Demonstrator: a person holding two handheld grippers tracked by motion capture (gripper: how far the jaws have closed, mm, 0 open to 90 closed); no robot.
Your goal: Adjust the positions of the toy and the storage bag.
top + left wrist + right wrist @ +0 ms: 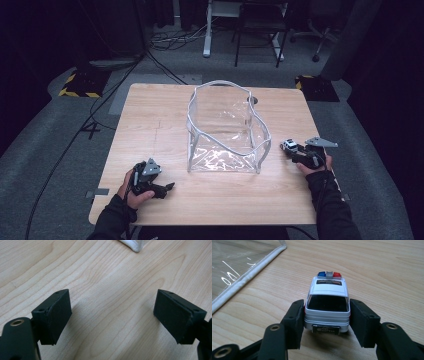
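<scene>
The right claw [325, 322] is clamped on the toy police car [327, 305], on the bench [150, 125] just right of the clear bag [225, 130], so the grasp looks made and bagging remains, while the left claw [112, 317] stands apart, empty, left of the bag.

Left hand-held gripper [167, 187] low at the near left, jaws spread, right hand-held gripper [286, 146] clamped shut.

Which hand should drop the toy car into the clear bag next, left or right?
Right. The right gripper is already shut on the toy police car, just beside the clear bag. The left gripper sits open over bare table, holding nothing.
</scene>
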